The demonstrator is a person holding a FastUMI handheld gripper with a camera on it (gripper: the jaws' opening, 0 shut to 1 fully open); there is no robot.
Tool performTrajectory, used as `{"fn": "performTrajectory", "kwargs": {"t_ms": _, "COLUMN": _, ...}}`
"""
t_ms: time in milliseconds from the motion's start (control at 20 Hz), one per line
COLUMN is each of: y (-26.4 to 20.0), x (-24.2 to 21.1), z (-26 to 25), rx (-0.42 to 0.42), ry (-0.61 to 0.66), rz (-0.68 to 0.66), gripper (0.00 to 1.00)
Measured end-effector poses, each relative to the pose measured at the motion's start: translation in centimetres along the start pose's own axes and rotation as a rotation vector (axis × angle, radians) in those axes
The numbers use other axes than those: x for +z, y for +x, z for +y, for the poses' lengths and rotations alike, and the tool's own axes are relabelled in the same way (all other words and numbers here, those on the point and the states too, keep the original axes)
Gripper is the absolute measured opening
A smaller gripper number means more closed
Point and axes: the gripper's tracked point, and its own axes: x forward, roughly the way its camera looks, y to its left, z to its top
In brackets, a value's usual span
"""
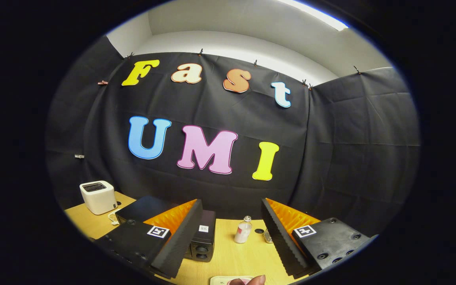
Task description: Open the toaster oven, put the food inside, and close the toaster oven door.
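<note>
Wooden table (232, 257) was seen below the gripper (232, 233), fingers apart and empty; the black oven (202, 241), judged still unopened, awaited approach.

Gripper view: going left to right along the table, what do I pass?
White box-shaped appliance → black toaster oven, partly behind the open claw's left finger → small clear bottle in the gap → right finger.

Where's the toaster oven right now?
In the gripper view, the black toaster oven sits on the table behind the left finger, left of the small bottle; gripper open.
</note>
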Motion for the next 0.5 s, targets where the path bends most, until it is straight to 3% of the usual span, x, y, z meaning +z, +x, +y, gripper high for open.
{"fn": "performTrajectory", "kwargs": {"t_ms": 250, "y": 0.3, "x": -0.8, "z": 3.1, "rx": 0.039, "ry": 0.049, "rz": 0.006, "gripper": 0.98}}
{"fn": "performTrajectory", "kwargs": {"t_ms": 500, "y": 1.1, "x": -2.5, "z": 9.6, "rx": 0.114, "ry": 0.119, "rz": 0.015, "gripper": 0.98}}
